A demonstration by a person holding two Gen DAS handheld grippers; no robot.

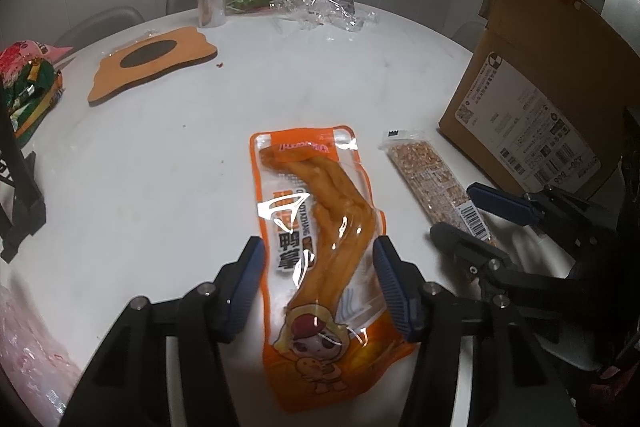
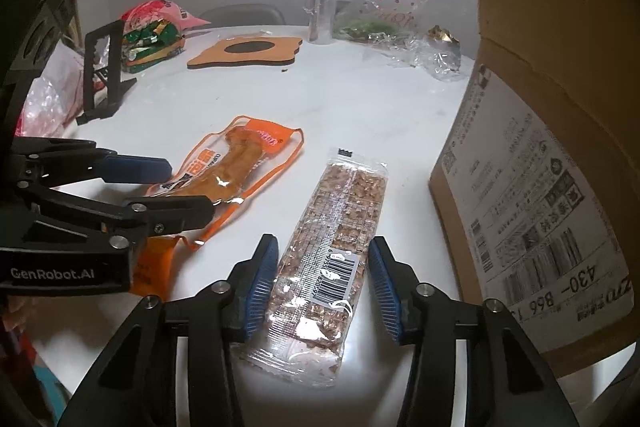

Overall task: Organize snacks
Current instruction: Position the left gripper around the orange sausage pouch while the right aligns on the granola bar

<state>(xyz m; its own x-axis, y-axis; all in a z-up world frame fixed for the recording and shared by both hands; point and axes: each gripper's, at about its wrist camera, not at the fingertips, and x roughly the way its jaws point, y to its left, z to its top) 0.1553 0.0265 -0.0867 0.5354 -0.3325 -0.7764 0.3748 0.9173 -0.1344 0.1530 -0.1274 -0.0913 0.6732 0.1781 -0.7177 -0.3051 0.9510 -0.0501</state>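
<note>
Views: only right wrist shows "GenRobot.AI" on left gripper | orange duck-foot pouch flat on white table, left fingers apart astride it | right gripper fingers apart astride clear grain bar, left pad touching | cardboard box beside, contents unseen

At lower left I read "GenRobot.AI" on the left gripper; the cardboard box label at right shows "430- 866".

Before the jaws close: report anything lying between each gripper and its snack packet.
Nothing visible. The left gripper straddles the orange packet; the right gripper straddles the cereal bar. Both packets lie flat on the white table, apart.
</note>
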